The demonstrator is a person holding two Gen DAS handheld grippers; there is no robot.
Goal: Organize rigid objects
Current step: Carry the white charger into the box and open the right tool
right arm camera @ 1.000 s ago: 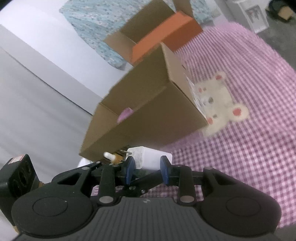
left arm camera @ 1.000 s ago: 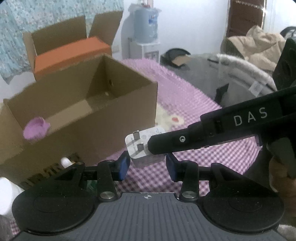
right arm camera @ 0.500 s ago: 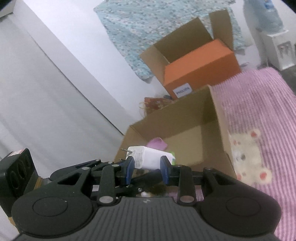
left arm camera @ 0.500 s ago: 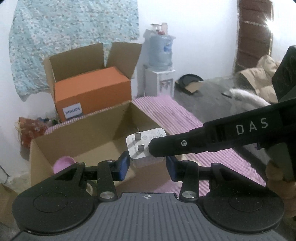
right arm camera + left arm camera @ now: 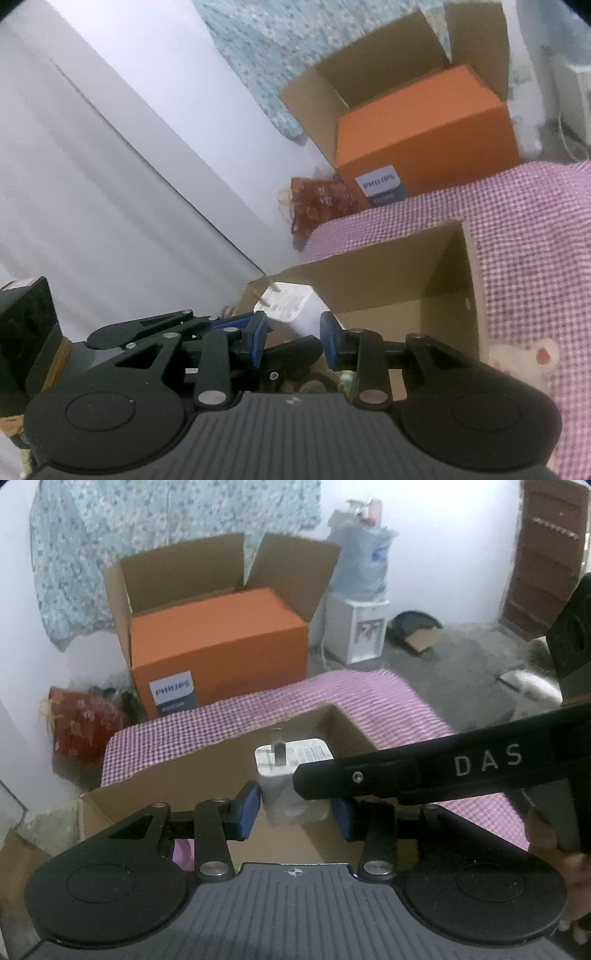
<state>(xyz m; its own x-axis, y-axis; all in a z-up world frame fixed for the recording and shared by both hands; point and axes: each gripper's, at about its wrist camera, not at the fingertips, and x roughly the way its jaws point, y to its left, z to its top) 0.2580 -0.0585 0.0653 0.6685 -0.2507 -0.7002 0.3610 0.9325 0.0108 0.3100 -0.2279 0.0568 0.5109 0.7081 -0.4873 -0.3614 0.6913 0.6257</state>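
Riding between both sets of blue pads, the white USB wall charger [image 5: 291,775] now hangs above the near edge of the open cardboard box [image 5: 207,771] rather than low beside its outer wall as a second ago — both hands have lifted it together, so a drop into the box looks close. The right gripper [image 5: 291,332] clamps the charger's smooth, rounded plastic body. The left gripper [image 5: 295,808] brackets its lower end, though whether the pads actually press I cannot tell; its far pad is hidden behind the right tool's finger. The flat metal prongs [image 5: 276,747] stick upward. The box is plain, matte corrugated card, sitting on a pink gingham cloth [image 5: 369,694]. Beyond stands an orange Philips carton [image 5: 221,646] inside another flapped box, and behind it a floral curtain [image 5: 147,528].
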